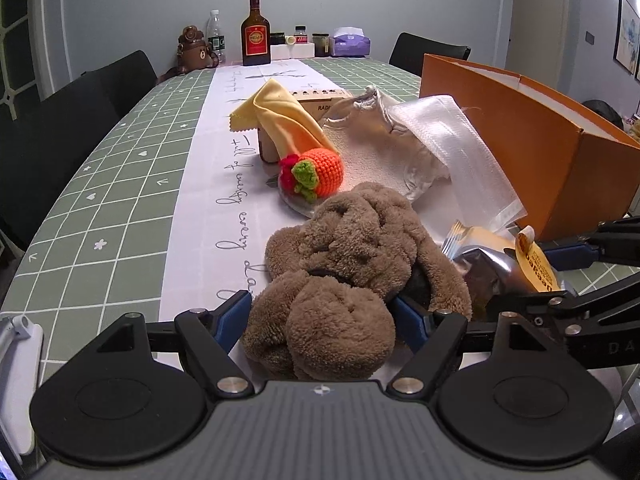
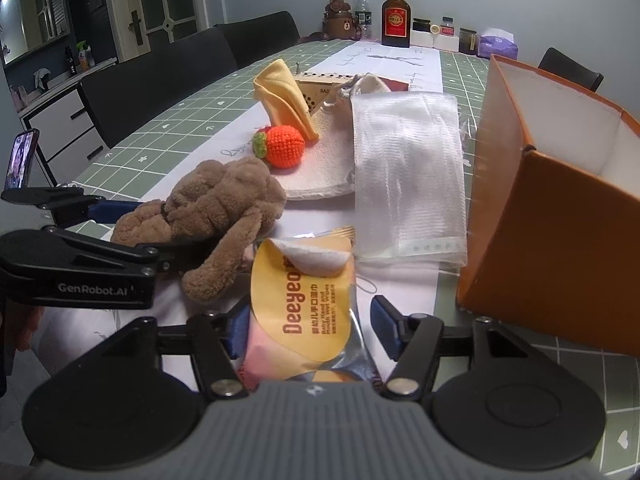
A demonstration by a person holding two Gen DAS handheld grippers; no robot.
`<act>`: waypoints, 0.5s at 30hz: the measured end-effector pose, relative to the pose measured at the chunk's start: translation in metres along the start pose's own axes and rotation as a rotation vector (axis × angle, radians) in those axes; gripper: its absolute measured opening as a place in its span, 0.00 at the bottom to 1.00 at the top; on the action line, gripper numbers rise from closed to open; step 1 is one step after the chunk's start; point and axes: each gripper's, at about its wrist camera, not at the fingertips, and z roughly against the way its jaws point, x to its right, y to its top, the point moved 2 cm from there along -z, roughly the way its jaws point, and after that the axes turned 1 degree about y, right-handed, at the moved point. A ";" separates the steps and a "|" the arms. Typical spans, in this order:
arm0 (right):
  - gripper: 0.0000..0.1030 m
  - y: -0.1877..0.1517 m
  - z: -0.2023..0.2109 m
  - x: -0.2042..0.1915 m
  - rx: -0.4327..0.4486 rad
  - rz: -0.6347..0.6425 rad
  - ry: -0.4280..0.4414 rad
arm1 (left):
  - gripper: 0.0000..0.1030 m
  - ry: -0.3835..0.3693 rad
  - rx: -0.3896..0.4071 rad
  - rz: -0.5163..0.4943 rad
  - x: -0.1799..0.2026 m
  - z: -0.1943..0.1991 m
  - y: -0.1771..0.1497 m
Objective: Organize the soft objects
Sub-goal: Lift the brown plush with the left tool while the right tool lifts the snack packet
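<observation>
While the brown plush toy (image 1: 340, 264) lies on the white runner of the tabletop (image 1: 108, 184), the left hand-held gripper (image 1: 320, 316) has its blue fingers (image 1: 234, 318) spread on either side of the toy's near end; they look close against the fur, but whether they press it cannot be told. In the right wrist view the same plush toy (image 2: 216, 208) sits to the left, with one limb trailing toward the wet-wipes pack (image 2: 304, 304). The right hand-held gripper (image 2: 310, 326) stands wide apart around that yellow pack, its blue fingers (image 2: 386, 326) beside the pack with a gap showing on the right side, so nothing is clamped. Just beyond the plush toy, a crocheted orange fruit (image 1: 320, 170) with a green and red top rests on a white cloth (image 2: 320, 160). A yellow cloth (image 1: 280, 120) is draped over a small wooden box (image 1: 324, 102) behind it. A clear plastic bag (image 2: 408, 172) lies to the right of the fruit, between it and the open orange box (image 2: 560, 216). At the far end of the tabletop stands a brown bottle (image 1: 255, 32), a water bottle (image 1: 216, 36), a bear figure (image 1: 194, 48) and a purple tissue pack (image 1: 350, 42).
</observation>
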 end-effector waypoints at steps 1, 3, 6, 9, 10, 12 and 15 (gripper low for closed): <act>0.63 0.000 0.001 0.000 0.001 0.001 -0.003 | 0.88 0.002 0.000 -0.004 0.001 -0.001 0.000; 0.63 0.000 0.002 0.000 -0.001 0.002 -0.002 | 0.89 0.005 0.001 -0.011 0.001 -0.003 -0.001; 0.63 0.000 0.003 0.000 -0.002 0.010 0.000 | 0.95 0.001 0.004 0.007 -0.002 -0.008 -0.003; 0.63 0.000 0.004 0.000 -0.004 0.010 0.001 | 0.93 -0.011 0.015 0.043 -0.006 -0.006 -0.006; 0.63 0.000 0.004 0.000 -0.004 0.010 0.000 | 0.89 -0.015 0.021 0.039 -0.005 -0.005 -0.007; 0.62 -0.001 0.003 0.000 -0.004 0.009 0.004 | 0.84 -0.002 0.040 0.025 -0.001 -0.002 -0.008; 0.51 -0.001 0.002 -0.001 -0.008 0.009 0.017 | 0.74 0.011 0.054 0.022 0.003 0.001 -0.009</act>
